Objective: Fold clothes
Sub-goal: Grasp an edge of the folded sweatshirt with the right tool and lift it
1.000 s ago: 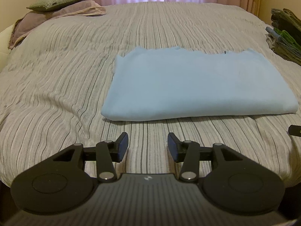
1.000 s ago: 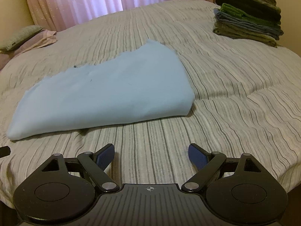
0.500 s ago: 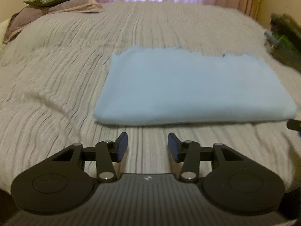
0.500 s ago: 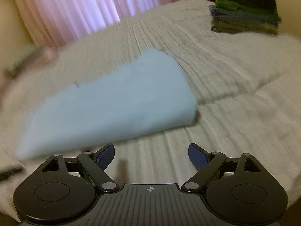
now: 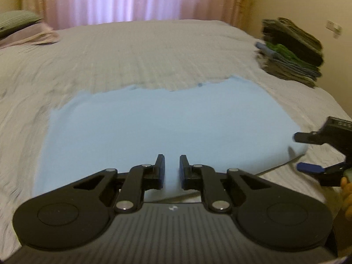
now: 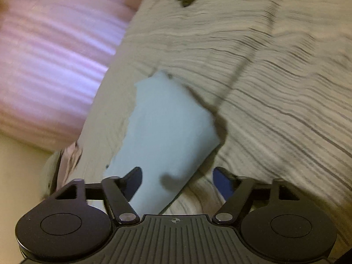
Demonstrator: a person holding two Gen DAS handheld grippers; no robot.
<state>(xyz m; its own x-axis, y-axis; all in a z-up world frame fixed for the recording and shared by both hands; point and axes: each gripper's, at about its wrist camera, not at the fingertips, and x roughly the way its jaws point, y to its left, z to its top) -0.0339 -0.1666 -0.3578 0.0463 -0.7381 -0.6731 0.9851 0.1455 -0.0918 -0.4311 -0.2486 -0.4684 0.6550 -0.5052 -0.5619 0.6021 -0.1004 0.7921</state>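
Observation:
A light blue cloth (image 5: 167,123), folded into a wide rectangle, lies flat on the striped bed cover (image 5: 143,50). My left gripper (image 5: 172,169) hovers over its near edge. The jaws are closing to a narrow gap with blue fabric showing in it, and I see no pinch. At the cloth's right end my right gripper (image 5: 307,153) comes in on its side, one finger above the other. In the right wrist view the cloth's end (image 6: 171,127) runs in between the right gripper's (image 6: 178,181) wide jaws. They are closing, and the pads do not press the fabric.
A stack of folded dark green and grey clothes (image 5: 290,59) stands at the bed's far right. Pillows (image 5: 19,28) lie at the far left. Pink curtains (image 5: 123,0) hang behind the bed. Part of a hand (image 5: 347,195) shows at the right edge.
My left gripper moved forward from the bare bed cover onto the cloth's near edge and its jaws narrowed. My right gripper rolled onto its side, reached the cloth's right end, and its jaws narrowed a little.

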